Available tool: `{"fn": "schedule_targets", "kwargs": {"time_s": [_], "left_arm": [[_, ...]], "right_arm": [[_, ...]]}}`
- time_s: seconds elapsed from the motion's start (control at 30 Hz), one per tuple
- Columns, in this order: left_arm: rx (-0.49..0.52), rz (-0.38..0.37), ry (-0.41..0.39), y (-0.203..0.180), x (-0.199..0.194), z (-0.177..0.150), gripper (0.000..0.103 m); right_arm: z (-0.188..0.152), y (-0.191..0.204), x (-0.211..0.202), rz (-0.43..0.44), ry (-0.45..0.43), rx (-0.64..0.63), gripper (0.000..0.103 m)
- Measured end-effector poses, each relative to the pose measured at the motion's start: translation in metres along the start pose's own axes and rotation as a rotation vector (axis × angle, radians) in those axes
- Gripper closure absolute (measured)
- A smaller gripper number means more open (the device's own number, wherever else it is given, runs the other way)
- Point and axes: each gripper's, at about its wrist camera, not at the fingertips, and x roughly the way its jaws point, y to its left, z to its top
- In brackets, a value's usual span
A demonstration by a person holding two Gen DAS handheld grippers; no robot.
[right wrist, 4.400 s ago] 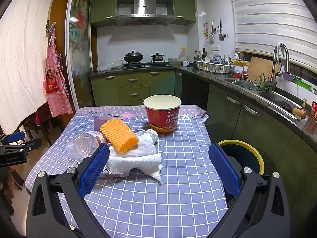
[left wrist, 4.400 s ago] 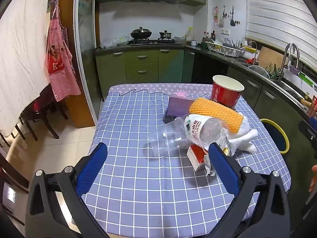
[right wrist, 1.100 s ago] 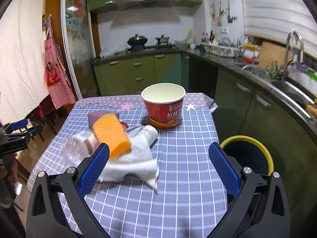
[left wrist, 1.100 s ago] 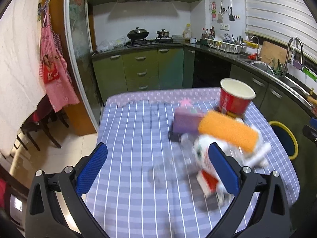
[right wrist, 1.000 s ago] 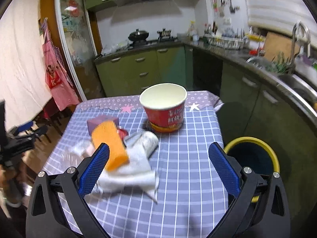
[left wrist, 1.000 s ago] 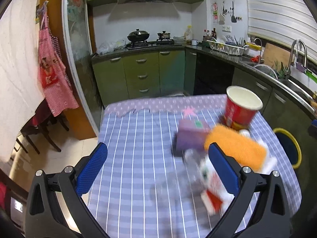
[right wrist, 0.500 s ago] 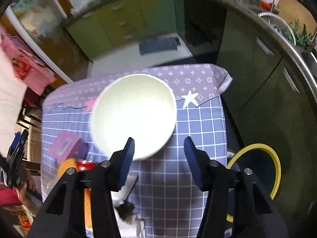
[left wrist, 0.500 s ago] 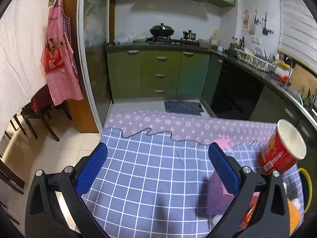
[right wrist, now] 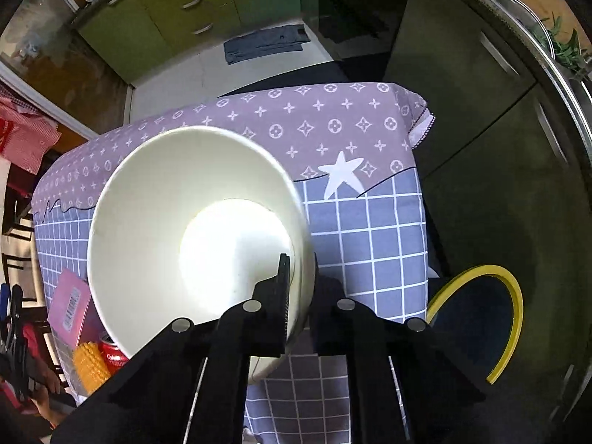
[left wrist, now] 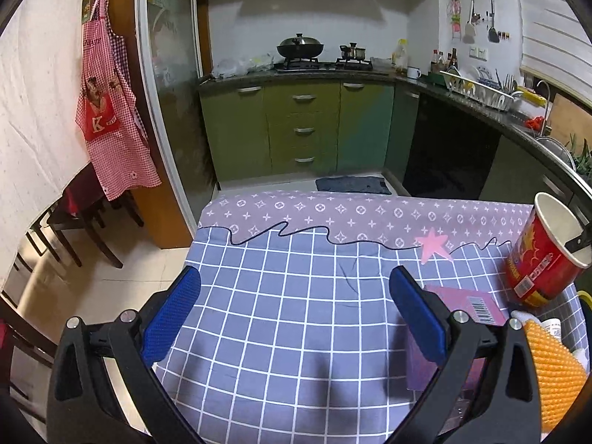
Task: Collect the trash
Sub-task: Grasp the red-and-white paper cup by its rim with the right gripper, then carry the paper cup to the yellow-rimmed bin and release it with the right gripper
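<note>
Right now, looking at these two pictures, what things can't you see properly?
- Inside of the yellow-rimmed dark bin: right wrist view, too dark, partly behind the right gripper.
- Red paper bucket: only its white inside shows there; in the left wrist view the edge cuts it.
- Red can: mostly under the bucket.
- Orange bumpy mesh sleeve: left wrist view, cut off by the edge.
- Pink box: partly behind the left gripper.

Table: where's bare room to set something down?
The checked tablecloth is bare between the left edge and the pink box. The right end is crowded: red paper tub, orange ribbed sponge.
</note>
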Motion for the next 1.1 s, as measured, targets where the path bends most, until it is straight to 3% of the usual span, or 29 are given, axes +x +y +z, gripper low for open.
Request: {"fn": "schedule_targets", "kwargs": {"time_s": [0.13,0.33,0.47,0.6,0.67,0.8,1.1], "left_arm": [[0.0,-0.001,-0.001,-0.001,0.001,-0.002,0.006],[-0.01,-0.001,0.003,0.002,0.002,-0.003,0.006],[-0.018,0.0,-0.005,0.005,-0.001,-0.001,0.006],[-0.019,0.0,-0.01,0.005,-0.003,-0.001,0.006],[-0.016,-0.001,-0.012,0.003,-0.004,-0.002,0.006],[-0.001,-0.001,-0.012,-0.001,-0.004,-0.003,0.006],[0.012,0.001,-0.015,-0.004,-0.005,-0.004,0.006]], "right_arm": [[0.0,-0.005,-0.006,0.017,-0.013,0.01,0.098],[-0.011,-0.039,-0.059,0.093,-0.081,0.061,0.098],[-0.038,-0.108,-0.105,0.089,-0.137,0.156,0.098],[-0.078,-0.192,-0.117,0.045,-0.135,0.291,0.098],[-0.101,-0.234,-0.106,0.037,-0.113,0.366,0.098],[-0.131,-0.281,-0.059,0.049,-0.051,0.455,0.098],[-0.143,-0.304,0.05,0.051,0.034,0.501,0.097]]}}
